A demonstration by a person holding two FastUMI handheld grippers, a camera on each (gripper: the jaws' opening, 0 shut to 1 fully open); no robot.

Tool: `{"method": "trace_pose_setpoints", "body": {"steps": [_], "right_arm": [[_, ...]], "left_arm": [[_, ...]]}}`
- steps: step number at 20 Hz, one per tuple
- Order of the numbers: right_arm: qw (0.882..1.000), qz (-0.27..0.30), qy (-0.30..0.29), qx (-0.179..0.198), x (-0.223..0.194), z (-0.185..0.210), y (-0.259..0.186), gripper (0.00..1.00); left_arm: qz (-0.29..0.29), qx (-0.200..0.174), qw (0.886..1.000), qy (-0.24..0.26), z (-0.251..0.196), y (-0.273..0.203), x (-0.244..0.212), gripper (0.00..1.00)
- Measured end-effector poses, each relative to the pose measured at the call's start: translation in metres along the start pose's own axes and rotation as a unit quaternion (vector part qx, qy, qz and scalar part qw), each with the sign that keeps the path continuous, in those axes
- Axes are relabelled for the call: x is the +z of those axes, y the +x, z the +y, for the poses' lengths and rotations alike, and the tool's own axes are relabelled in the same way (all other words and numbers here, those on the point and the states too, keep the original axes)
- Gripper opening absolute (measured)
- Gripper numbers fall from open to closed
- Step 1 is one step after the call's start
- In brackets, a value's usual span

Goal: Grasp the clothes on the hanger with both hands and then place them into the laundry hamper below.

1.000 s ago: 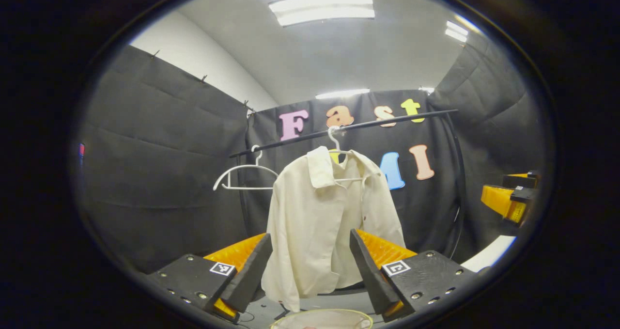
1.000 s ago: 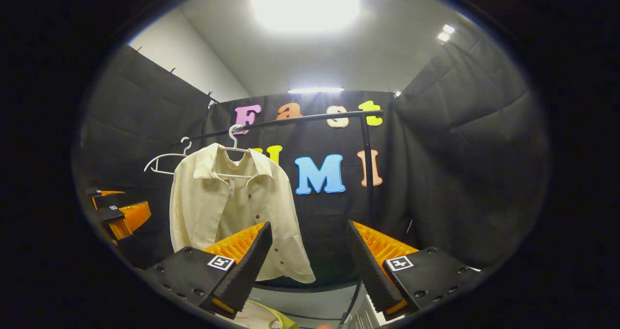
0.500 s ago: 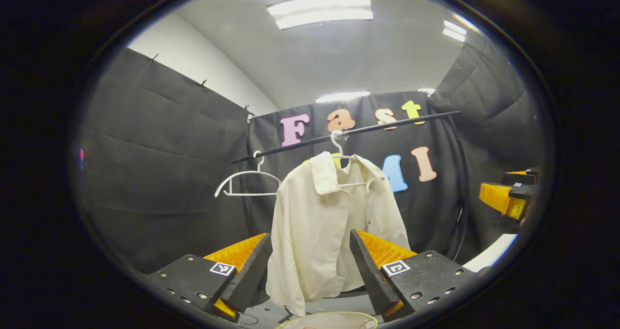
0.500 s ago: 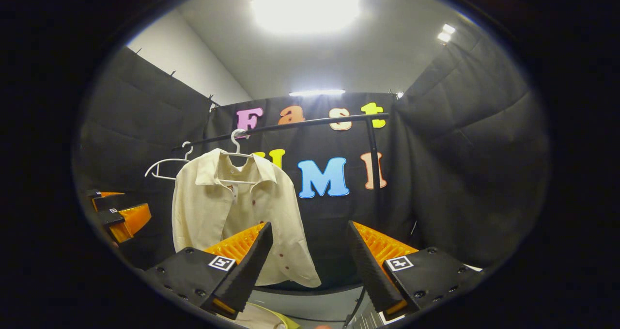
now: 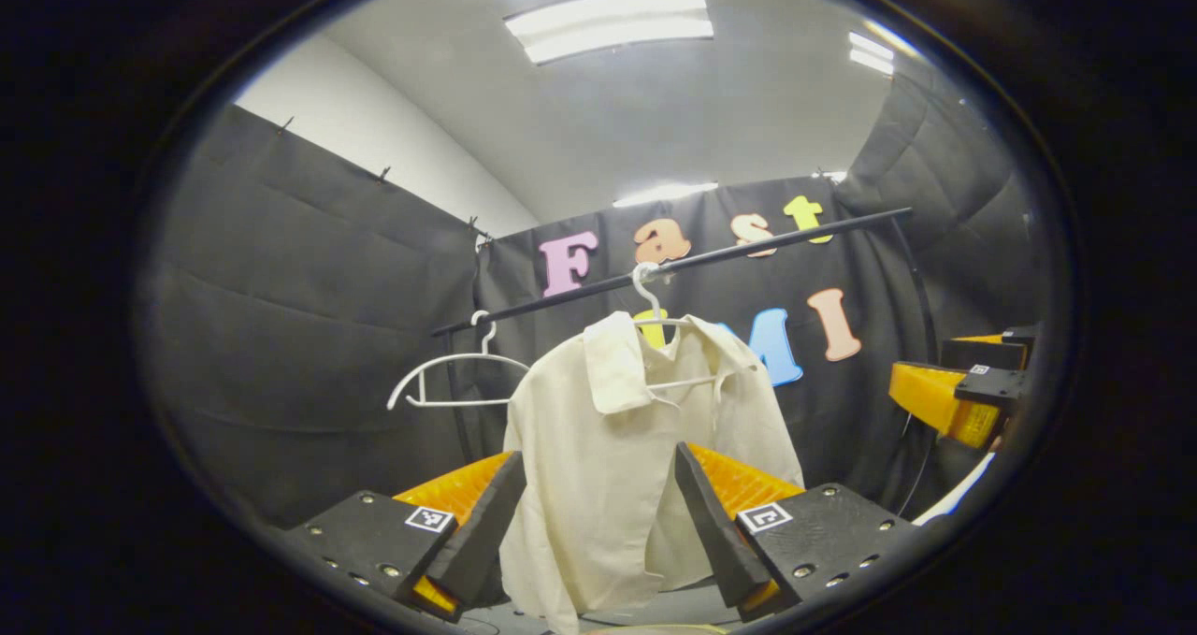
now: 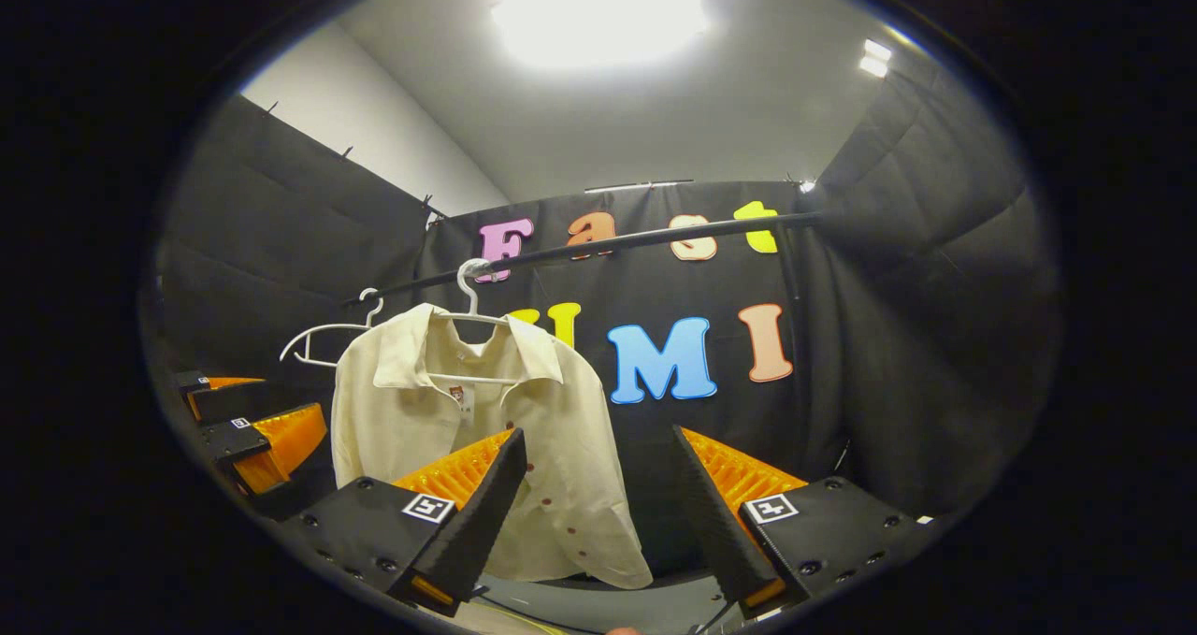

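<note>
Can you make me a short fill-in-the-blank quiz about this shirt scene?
1. The cream shirt hangs on a white ____.
2. Beside it, a second hanger on the black rail is ____.
3. Both the left claw and the right claw are ____.

Missing words: hanger; empty; open

Each tool (image 5: 596, 513) (image 6: 594, 504) has black screwed mounts — square coded markers on top — and ridged wedge-shaped fingers.

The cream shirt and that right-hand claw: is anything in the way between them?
Nothing: in the right gripper view, the open right gripper faces the shirt on its hanger across bare air.
</note>
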State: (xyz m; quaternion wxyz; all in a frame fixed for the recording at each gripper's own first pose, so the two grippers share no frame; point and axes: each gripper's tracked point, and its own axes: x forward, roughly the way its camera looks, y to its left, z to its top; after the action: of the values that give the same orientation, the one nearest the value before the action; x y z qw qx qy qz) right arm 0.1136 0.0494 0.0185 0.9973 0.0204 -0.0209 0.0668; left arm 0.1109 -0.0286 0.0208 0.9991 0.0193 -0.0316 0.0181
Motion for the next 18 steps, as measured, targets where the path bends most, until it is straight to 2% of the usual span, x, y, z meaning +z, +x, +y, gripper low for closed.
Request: {"method": "trace_pose_setpoints", "body": {"steps": [4, 11, 18], "right_arm": [[1.0, 0.003, 0.009, 0.021, -0.01, 0.006, 0.044, 0.97], [0.998, 0.017, 0.018, 0.056, -0.041, 0.013, 0.117, 0.97], [0.995, 0.025, 0.021, 0.097, -0.073, 0.019, 0.179, 0.97]], "left_arm": [[0.003, 0.005, 1.0, 0.014, -0.022, 0.045, -0.014, 0.96], [0.015, 0.02, 0.999, 0.044, -0.058, 0.119, -0.061, 0.92], [0.046, 0.083, 0.993, 0.074, -0.055, 0.171, -0.107, 0.92]]}}
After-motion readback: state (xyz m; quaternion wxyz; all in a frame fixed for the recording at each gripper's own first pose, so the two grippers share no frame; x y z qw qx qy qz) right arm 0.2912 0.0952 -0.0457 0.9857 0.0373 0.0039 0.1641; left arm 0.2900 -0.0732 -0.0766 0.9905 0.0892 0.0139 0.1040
